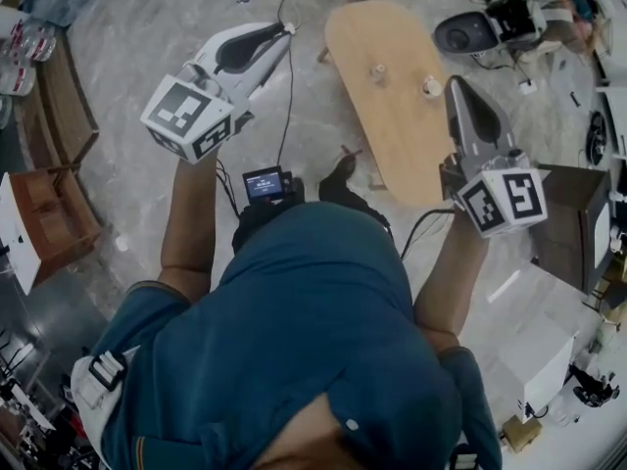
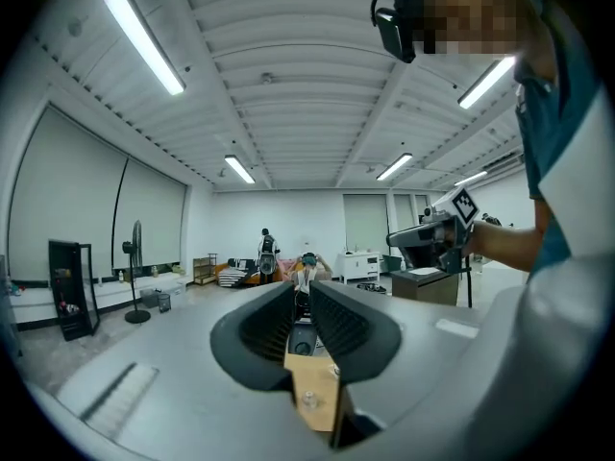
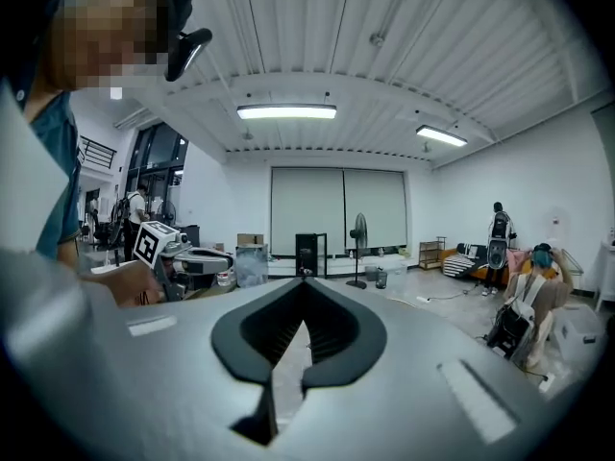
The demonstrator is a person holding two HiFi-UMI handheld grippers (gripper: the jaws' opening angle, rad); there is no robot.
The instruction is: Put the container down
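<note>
Below me stands an oval wooden table [image 1: 392, 116] with two small containers on it, one [image 1: 377, 70] near the middle and a pale one [image 1: 432, 86] toward the right edge. My left gripper [image 1: 286, 29] is raised left of the table, shut, with nothing between its jaws. In the left gripper view [image 2: 300, 289] the tabletop and one small clear container [image 2: 308, 399] show through the slit below the closed tips. The right gripper [image 1: 454, 82] hovers over the table's right edge, close to the pale container. It too is shut and empty [image 3: 306, 281].
Open cardboard boxes [image 1: 49, 213] and wooden shelving line the left side. A black device [image 1: 470, 32] sits on the floor beyond the table; a dark box [image 1: 578, 223] and white equipment [image 1: 549, 360] stand to the right. A cable [image 1: 289, 96] runs across the marble floor.
</note>
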